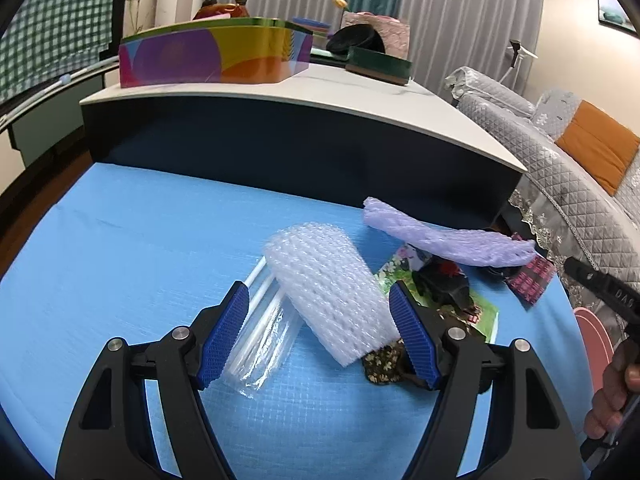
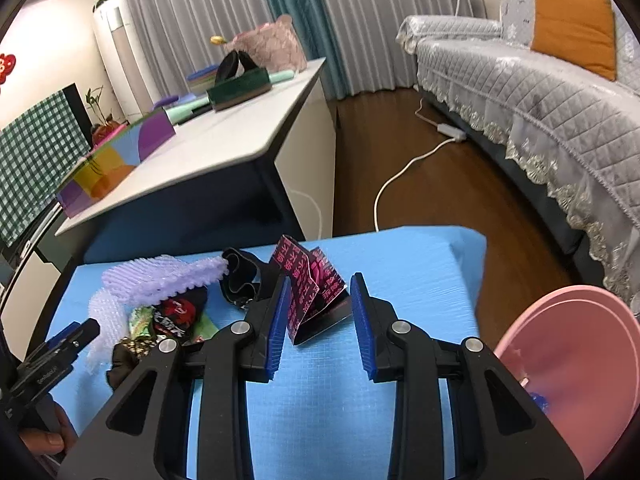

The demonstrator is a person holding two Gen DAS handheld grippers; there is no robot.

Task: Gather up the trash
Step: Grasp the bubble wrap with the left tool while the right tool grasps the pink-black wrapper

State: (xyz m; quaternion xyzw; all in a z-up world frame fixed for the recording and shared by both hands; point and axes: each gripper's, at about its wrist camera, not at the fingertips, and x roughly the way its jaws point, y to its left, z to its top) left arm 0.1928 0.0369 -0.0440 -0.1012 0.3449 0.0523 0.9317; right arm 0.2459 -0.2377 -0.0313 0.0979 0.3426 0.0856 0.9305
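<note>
Readable text scarce.

Black and pink wrapper on blue mat: rows of pink characters, repeated, too small and skewed to read.

Black snack packet with red emblem: white block lettering, blurred, not legible.

Left gripper body, seen at edge of right wrist view: small white word, possibly "GenRobot", poor view.

Right gripper body, seen at edge of left wrist view: embossed letters, roughly "DAS".

Red ornament on wall: character shape, unreadable.
</note>
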